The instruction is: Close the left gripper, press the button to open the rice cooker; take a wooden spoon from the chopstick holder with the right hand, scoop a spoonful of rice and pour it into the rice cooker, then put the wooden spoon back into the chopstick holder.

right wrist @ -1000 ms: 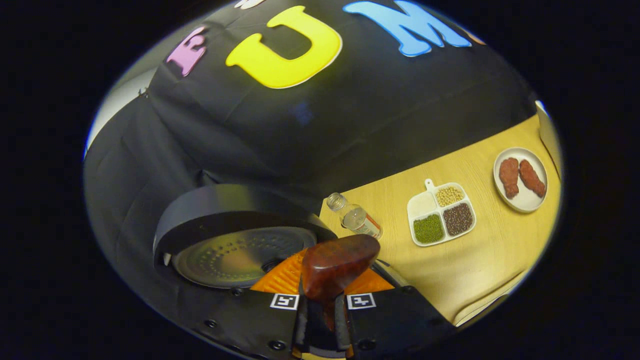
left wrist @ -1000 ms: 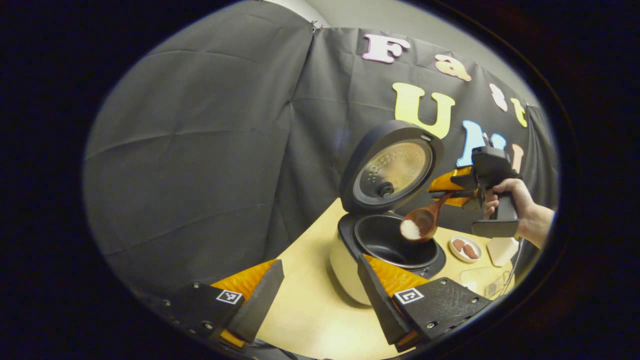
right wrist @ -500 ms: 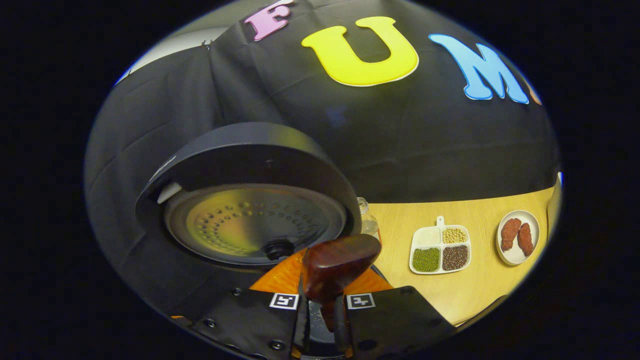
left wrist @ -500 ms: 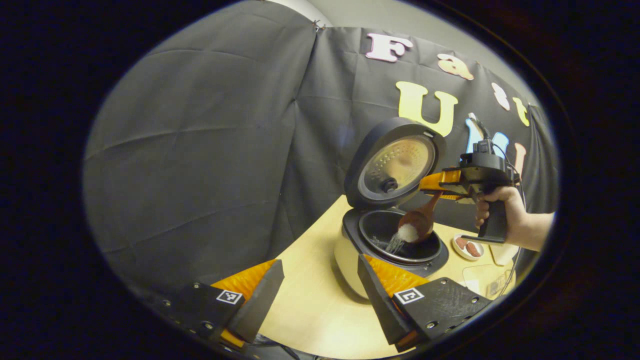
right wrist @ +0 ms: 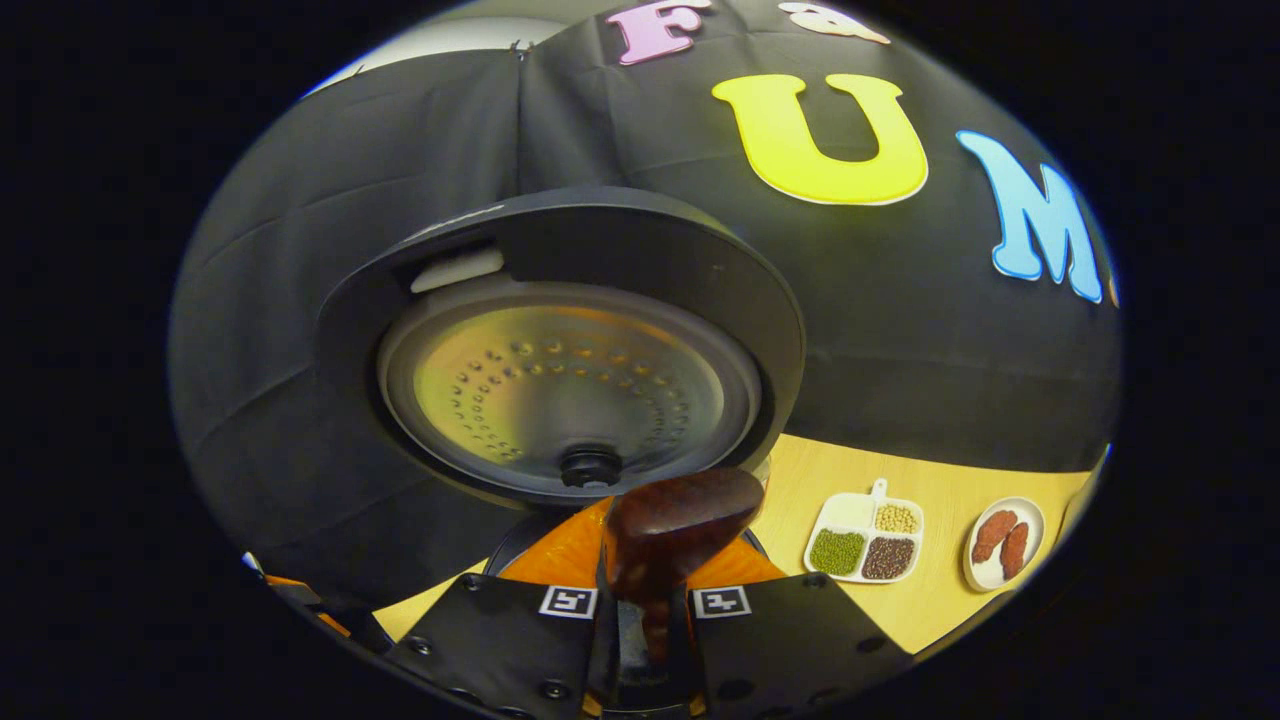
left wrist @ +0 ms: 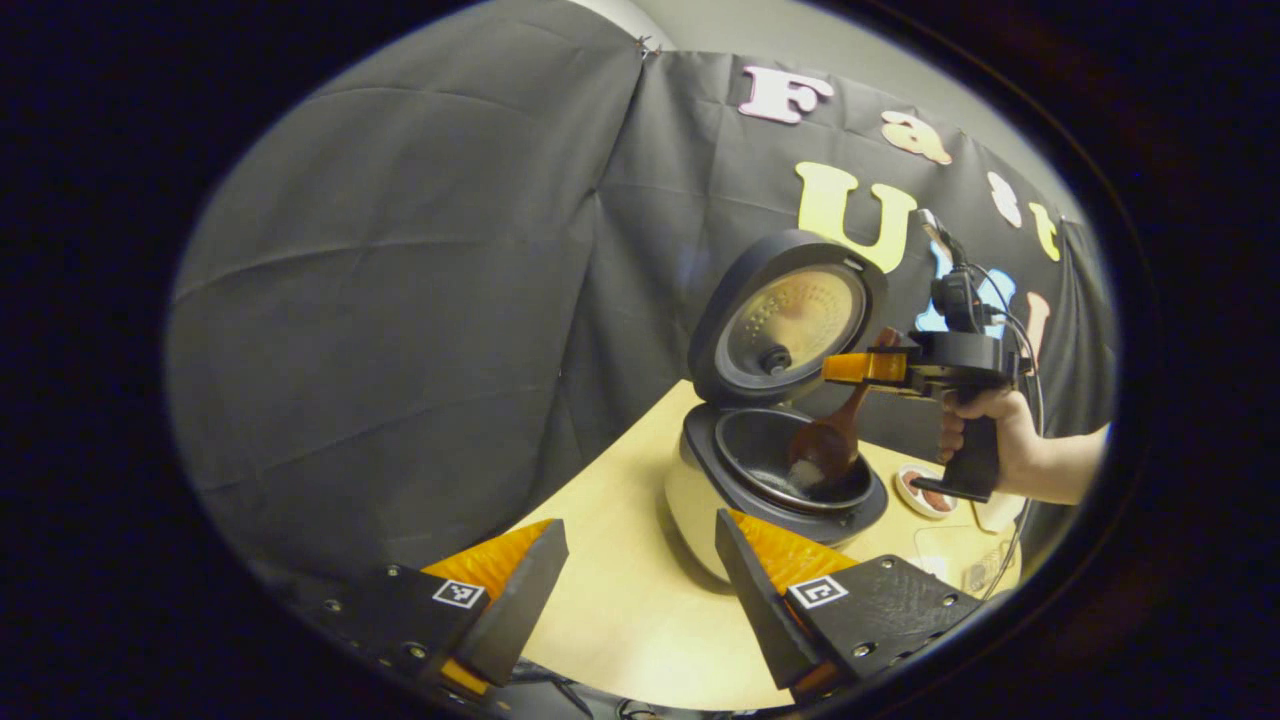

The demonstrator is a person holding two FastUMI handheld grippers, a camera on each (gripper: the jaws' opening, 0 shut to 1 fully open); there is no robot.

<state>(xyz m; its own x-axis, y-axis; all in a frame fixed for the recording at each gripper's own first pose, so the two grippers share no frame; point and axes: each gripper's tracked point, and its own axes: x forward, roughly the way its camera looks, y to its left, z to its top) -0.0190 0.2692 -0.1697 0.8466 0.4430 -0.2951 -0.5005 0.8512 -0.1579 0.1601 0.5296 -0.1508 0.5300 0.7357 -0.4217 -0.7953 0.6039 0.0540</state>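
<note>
The rice cooker stands open on the wooden table, its lid raised and its dark inner pot exposed. In the left gripper view the right gripper, held by a hand, is shut on the wooden spoon, whose bowl hangs tipped down inside the pot with a little white rice at its edge. In the right gripper view the spoon's handle end sticks up between the shut fingers, facing the lid. My left gripper stands open near the table's front, holding nothing.
A white divided tray of grains and beans and a small plate with two brown pieces lie on the table to the right of the cooker. The plate lies behind the cooker in the left gripper view.
The right gripper has swung over the pot and tipped the spoon down, and the rice has poured from it into the cooker. The left gripper has stayed open in place.
</note>
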